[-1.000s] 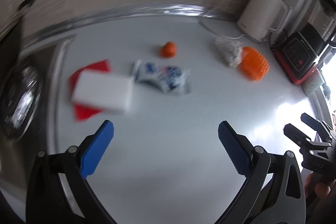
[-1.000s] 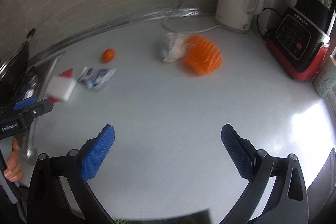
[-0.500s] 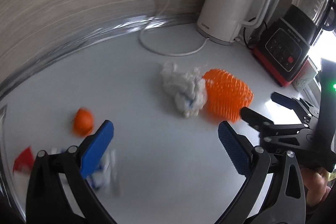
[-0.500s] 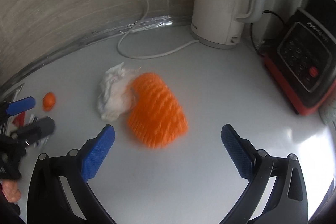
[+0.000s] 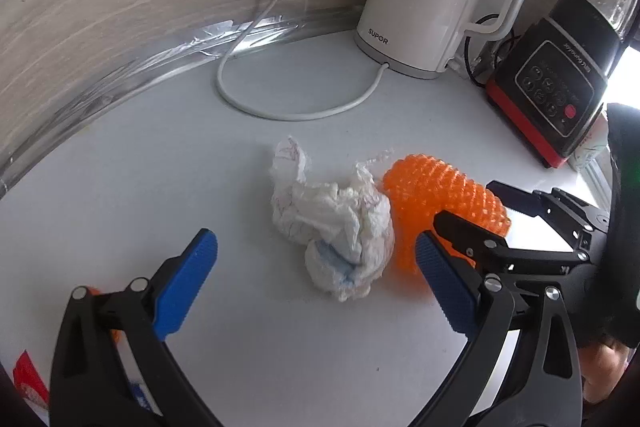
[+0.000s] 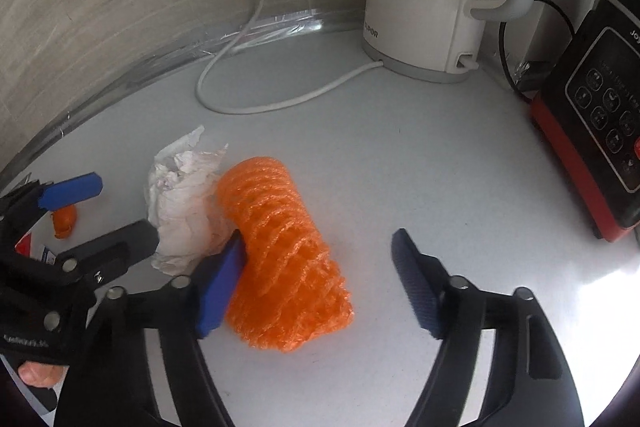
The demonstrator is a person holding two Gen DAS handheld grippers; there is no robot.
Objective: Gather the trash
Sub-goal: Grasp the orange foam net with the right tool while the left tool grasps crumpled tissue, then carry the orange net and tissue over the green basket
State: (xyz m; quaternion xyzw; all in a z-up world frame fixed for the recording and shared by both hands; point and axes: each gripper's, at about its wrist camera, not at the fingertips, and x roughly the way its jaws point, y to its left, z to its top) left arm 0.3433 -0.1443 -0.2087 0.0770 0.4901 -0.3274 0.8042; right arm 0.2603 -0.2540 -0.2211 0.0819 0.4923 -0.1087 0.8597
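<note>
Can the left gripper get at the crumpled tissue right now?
Probably yes. The left gripper is open, with the crumpled tissue lying just ahead between its fingers and nothing on top. The orange net touches the tissue's side and might get pinched too.

Two close, downward wrist views, apparently side by side, sharing the orange mesh point(image 5: 444, 203) point(image 6: 280, 247).

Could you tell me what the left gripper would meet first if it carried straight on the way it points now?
Most likely the crumpled white tissue, which lies just ahead between the open left gripper fingers; depth is uncertain.
</note>
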